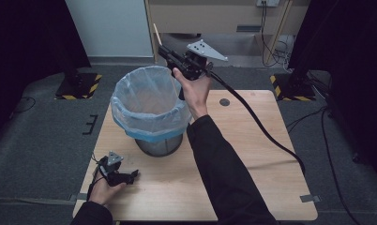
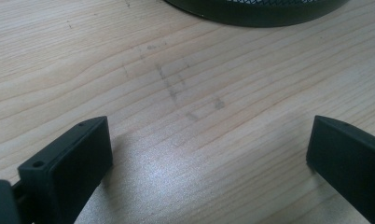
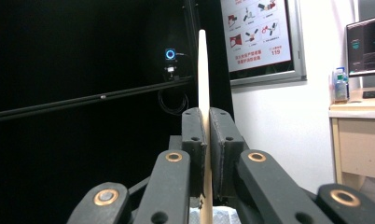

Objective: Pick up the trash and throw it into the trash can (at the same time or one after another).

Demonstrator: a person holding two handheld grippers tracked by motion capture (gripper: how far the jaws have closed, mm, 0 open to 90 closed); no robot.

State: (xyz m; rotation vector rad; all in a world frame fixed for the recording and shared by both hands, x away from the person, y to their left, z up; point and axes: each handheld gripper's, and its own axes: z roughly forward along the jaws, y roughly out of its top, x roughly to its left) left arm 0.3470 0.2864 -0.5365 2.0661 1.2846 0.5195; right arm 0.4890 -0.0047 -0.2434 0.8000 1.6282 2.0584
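The right gripper [image 3: 207, 140] had its fingers clenched low on a thin, light, stiff stick [image 3: 203, 70] over the bin [image 1: 149, 110], while the left gripper [image 2: 209, 154] fingers were spread apart.

Both forearms wear dark, long sleeves [image 1: 219, 164]. Right gripper [image 3: 207, 135]: black body, grey 3-cornered plate [image 1: 206, 50] with small holes on top, thick black cable [image 1: 264, 129] trailing; 2 black jaws on black links with brass-coloured pivot pins. Left gripper [image 1: 135, 174]: black, with a smaller grey plate and thin cables.
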